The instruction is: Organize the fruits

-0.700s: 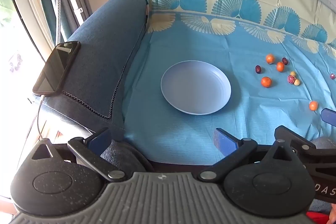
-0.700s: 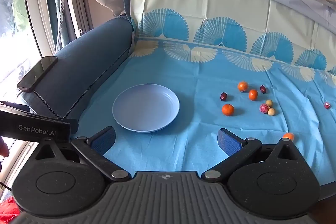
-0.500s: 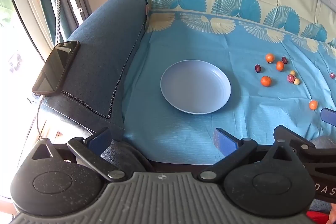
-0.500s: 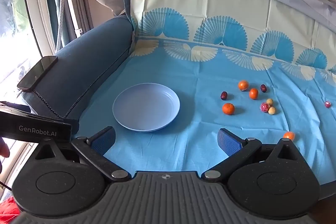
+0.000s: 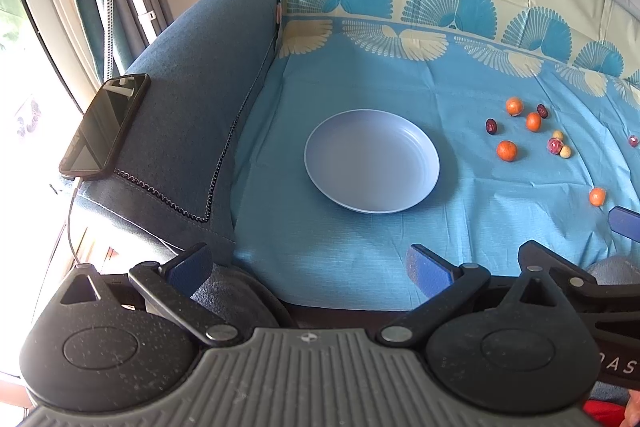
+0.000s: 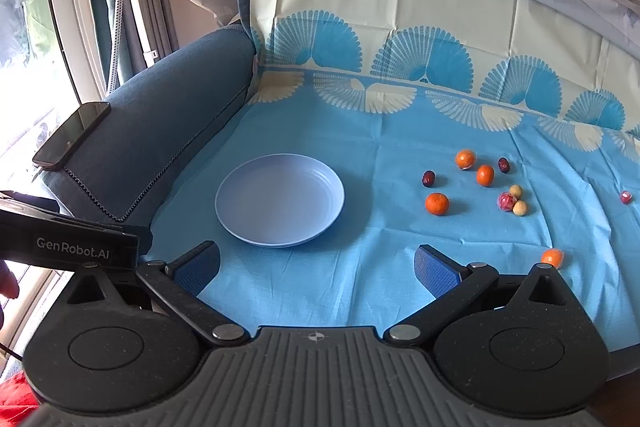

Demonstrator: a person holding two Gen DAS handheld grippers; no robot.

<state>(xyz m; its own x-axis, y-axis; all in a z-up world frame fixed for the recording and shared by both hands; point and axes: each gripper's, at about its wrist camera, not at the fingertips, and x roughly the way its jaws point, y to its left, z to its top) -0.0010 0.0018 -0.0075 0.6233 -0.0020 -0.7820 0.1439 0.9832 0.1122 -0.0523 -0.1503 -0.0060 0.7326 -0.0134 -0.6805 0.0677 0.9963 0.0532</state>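
Both grippers, left gripper (image 5: 308, 265) and right gripper (image 6: 318, 267), hover with jaws spread wide and nothing between them. Beyond them a pale blue plate (image 6: 280, 201) sits on the blue patterned cloth (image 6: 360, 131). Right of the plate, well apart from it, lie scattered small oranges (image 6: 437, 203), dark red fruits (image 6: 428, 178) and beige ones (image 6: 520, 207). A phone (image 5: 105, 123) rests on the sofa armrest (image 5: 192, 99).

Plate (image 6: 280, 201): pale lavender-blue, plain. Cloth (image 6: 360, 287) under it: sky blue, border of cream and blue fan motifs. Right of plate: four orange fruits (image 6: 437, 203), two dark red (image 6: 428, 178), two beige (image 6: 519, 207), one mottled pink (image 6: 505, 201). Left of plate: armrest (image 6: 160, 115) denim blue, phone (image 6: 72, 135) black.
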